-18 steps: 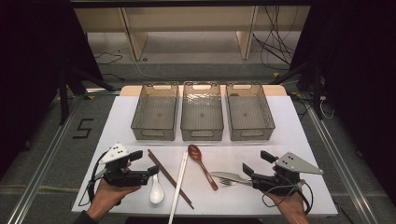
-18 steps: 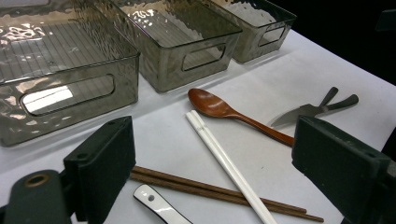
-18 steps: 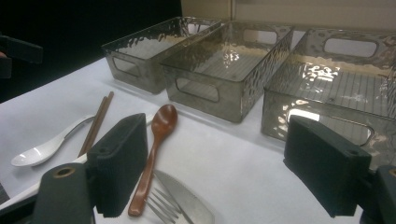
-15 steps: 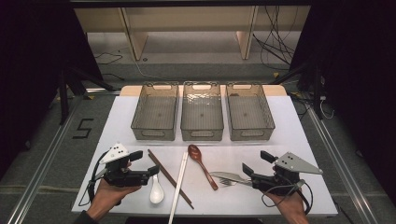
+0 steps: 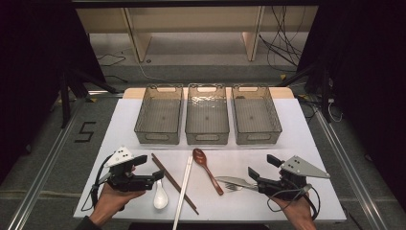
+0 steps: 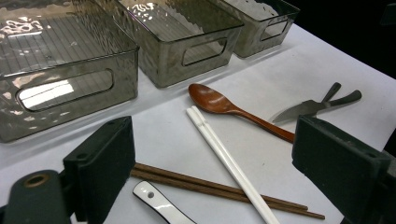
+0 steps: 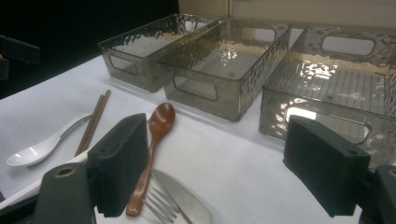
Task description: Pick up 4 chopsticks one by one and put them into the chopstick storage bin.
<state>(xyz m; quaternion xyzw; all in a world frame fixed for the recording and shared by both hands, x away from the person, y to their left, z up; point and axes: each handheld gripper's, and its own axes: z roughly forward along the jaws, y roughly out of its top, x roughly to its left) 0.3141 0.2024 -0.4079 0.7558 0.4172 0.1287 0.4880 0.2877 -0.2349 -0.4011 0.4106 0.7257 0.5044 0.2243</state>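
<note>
Left tool [image 5: 154, 176]: jaws wide, nothing held, resting low on the tabletop [image 5: 306, 143]. White spoon [image 5: 160, 196] lies just right of its tips, long axis running away toward the bins; brown chopsticks [image 5: 173, 183] beyond it. Right tool [image 5: 261, 168]: jaws wide, empty. Fork [image 5: 235, 183] lies just left of its tips, long axis crosswise, tines toward the tool. Each hand nearest its own piece.

We read one marking only: a large dark numeral "5" [image 5: 86, 132] laid on the grey floor [image 5: 43, 158], left of the white table [image 5: 306, 143] and level with the near ends of the three clear smoked plastic bins [image 5: 207, 115]. We find no legible label, brand or lettering on the bins, the utensils or the table surface.
</note>
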